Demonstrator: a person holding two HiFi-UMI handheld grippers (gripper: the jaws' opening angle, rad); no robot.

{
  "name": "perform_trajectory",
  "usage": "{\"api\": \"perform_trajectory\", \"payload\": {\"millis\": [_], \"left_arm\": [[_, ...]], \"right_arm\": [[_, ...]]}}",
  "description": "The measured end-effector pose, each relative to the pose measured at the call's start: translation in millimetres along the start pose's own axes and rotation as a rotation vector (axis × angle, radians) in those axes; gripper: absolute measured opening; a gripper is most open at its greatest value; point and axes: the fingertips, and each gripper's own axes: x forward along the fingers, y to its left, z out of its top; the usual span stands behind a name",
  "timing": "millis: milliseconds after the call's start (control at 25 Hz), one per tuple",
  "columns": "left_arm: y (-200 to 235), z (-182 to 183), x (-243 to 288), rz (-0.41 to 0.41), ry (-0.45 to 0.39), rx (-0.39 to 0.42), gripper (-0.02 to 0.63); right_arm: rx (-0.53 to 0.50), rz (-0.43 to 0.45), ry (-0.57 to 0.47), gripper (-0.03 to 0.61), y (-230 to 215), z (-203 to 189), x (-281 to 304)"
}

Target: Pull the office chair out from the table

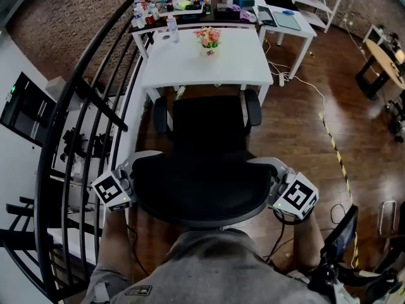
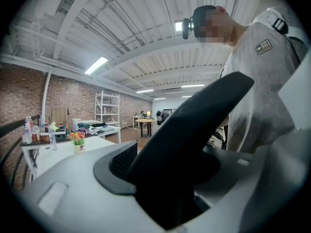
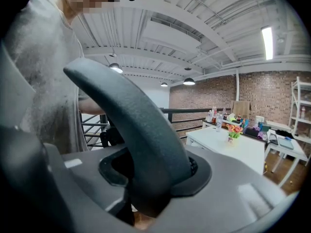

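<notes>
The black office chair (image 1: 209,129) stands in front of the white table (image 1: 183,65), its seat just clear of the table's near edge. Its curved backrest top (image 1: 202,192) is right below me in the head view. My left gripper (image 1: 131,183) clasps the backrest's left end and my right gripper (image 1: 276,183) clasps its right end. In the left gripper view the black backrest rim (image 2: 194,120) runs up from between the grey jaws. The right gripper view shows the same rim (image 3: 136,125) wedged between its jaws. Both are shut on the rim.
A black metal railing (image 1: 82,113) runs close along the chair's left side. The table carries a small flower pot (image 1: 209,40) and bottles (image 1: 142,16). Yellow-black tape (image 1: 335,147) and a white cable (image 1: 304,84) lie on the wooden floor at right. My torso (image 1: 215,265) is directly behind the backrest.
</notes>
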Motion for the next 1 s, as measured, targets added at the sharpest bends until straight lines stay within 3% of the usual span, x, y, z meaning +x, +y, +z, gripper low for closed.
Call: {"api": "perform_trajectory", "payload": {"millis": [320, 1000], "left_arm": [[-43, 1, -9, 0.015, 0.006, 0.005, 0.259], [-130, -6, -54, -0.073, -0.005, 0.043, 0.234]], "right_arm": [[-0.001, 0.016, -0.011, 0.176, 41, 2, -21], [0.047, -0.043, 0.014, 0.178, 138, -3, -47]]}}
